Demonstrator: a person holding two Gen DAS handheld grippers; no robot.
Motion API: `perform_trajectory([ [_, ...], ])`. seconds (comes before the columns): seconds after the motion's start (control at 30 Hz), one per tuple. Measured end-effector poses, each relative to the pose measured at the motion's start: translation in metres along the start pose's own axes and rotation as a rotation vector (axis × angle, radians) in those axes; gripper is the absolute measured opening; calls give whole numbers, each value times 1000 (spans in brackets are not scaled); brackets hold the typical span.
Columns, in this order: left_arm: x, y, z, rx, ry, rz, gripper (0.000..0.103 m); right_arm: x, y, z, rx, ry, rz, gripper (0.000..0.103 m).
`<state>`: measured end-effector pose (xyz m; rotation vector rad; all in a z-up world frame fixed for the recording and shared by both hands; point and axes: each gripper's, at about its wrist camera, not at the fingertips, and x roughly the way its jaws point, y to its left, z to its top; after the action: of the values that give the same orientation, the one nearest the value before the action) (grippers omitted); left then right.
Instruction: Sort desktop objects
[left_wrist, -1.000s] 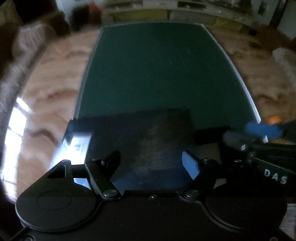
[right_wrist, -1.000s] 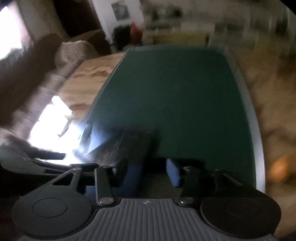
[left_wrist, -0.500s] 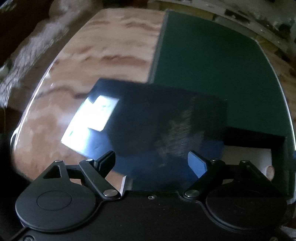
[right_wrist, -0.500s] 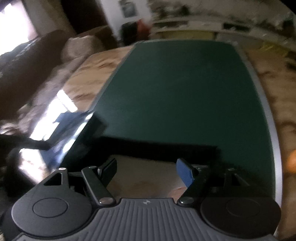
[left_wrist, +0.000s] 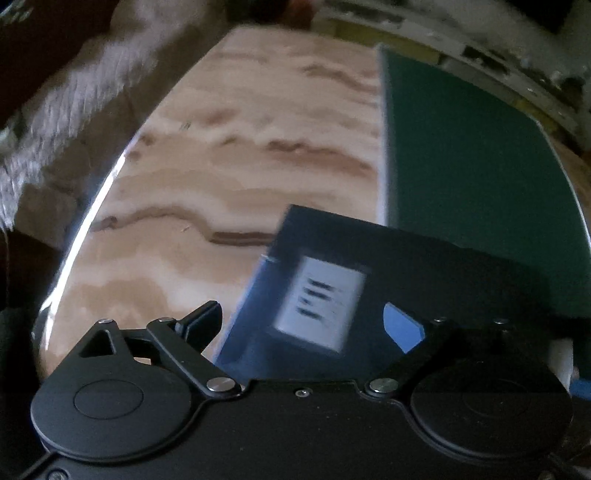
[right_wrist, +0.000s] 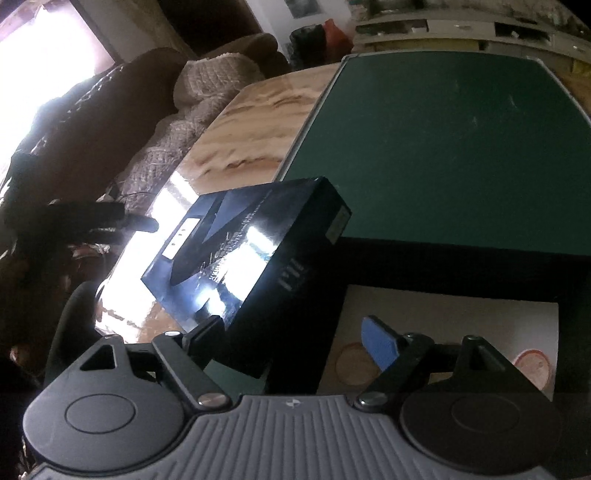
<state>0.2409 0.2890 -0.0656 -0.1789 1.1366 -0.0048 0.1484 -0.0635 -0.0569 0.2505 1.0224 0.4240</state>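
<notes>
A dark blue glossy box lid with a white label lies between the fingers of my left gripper, tilted and lifted over the wooden table; the jaws stand wide around it. In the right wrist view the same lid hangs in the air to the left. My right gripper is open and empty above the open black box base, whose pale inside shows round shapes.
A green mat covers the middle of the table and also shows in the left wrist view. A sofa with a quilted throw stands beyond the table's left edge. Shelves run along the back.
The left gripper has carried the lid up and to the left, off the box base and over the bare wood. The box inside is now uncovered under the right gripper.
</notes>
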Motion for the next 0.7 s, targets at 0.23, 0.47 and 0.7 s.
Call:
perform_trajectory([
  [0.23,49,18,19,-18,73,-71,95,17,0,5,10,-6,-11,84],
  [0.47,77,39,16,-68,90,-201,99,29,-2,9,27,-12,-1,84],
  [0.7,74,11,1,-4,67,-285,94,36,6,6,24,-14,-4,81],
])
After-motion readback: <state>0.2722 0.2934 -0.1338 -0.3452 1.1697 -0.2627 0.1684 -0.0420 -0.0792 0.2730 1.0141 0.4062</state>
